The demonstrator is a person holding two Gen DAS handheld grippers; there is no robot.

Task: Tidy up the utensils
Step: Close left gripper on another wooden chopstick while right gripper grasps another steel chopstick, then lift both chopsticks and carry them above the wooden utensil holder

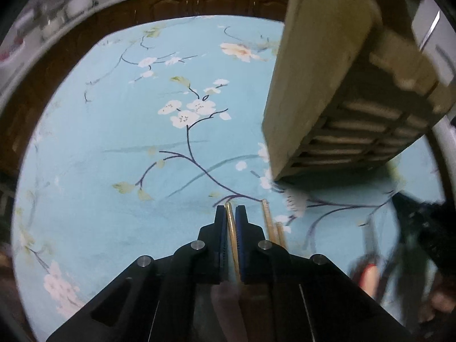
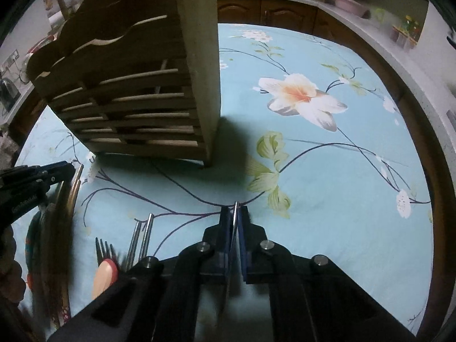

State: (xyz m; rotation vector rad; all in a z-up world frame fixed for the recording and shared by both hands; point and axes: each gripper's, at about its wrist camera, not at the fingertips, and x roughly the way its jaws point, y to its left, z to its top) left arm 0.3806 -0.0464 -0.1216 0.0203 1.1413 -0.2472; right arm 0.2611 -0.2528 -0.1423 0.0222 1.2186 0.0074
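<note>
My left gripper (image 1: pixel 230 209) is shut on a wooden chopstick (image 1: pixel 232 233) that runs back between its pads. More chopsticks (image 1: pixel 270 225) lie on the cloth just right of it. My right gripper (image 2: pixel 235 209) is shut on a thin flat metal utensil (image 2: pixel 234 219), held edge-on; its other end is hidden. The slatted wooden utensil holder (image 2: pixel 142 91) stands ahead and left of the right gripper, and it also shows in the left wrist view (image 1: pixel 336 85) at upper right. The left gripper (image 2: pixel 61 171) shows at the far left of the right wrist view.
On the blue floral tablecloth (image 2: pixel 327 171), metal chopsticks (image 2: pixel 141 236), a dark fork (image 2: pixel 104 249) and a pink-handled utensil (image 2: pixel 102 279) lie at lower left. Blurred utensils lie at far left. Dark cabinets (image 2: pixel 285 11) and a countertop with jars ring the table.
</note>
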